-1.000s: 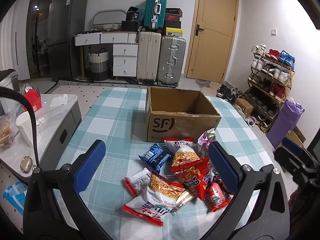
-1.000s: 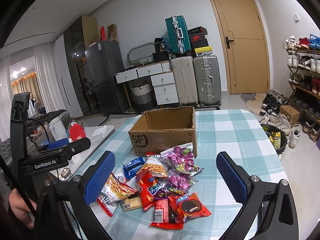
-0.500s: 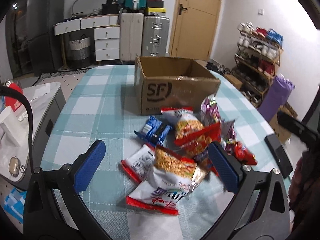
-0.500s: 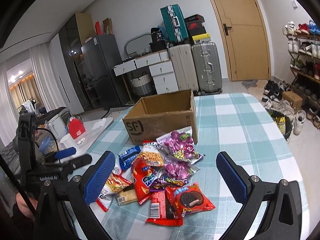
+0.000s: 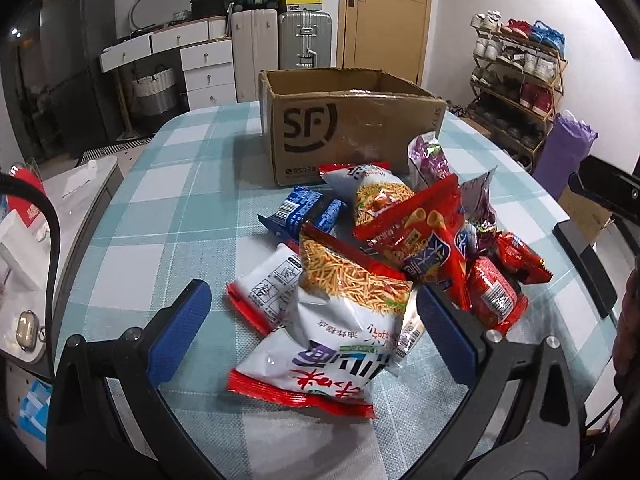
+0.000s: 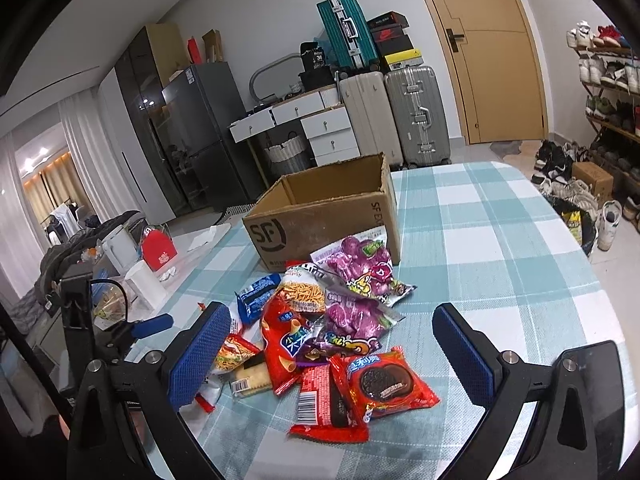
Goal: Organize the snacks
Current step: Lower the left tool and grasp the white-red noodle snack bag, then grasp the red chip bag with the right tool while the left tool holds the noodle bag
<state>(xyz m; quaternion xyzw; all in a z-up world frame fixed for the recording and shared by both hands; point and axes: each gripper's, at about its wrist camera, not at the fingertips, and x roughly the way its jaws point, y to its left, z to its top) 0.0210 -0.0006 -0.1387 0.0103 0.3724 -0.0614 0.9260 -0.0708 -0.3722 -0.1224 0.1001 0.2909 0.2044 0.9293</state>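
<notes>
Both tongs gape above snacks on checked tablecloth, suitcases behind.

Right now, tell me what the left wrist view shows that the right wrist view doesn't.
Left only: the front white noodle-snack bag between the open left gripper's fingers, and a purple bag by the shoe rack. Right only: the red cookie pack near the open right gripper, and the curtains. Both: the box, blue packet, suitcases, door.
</notes>
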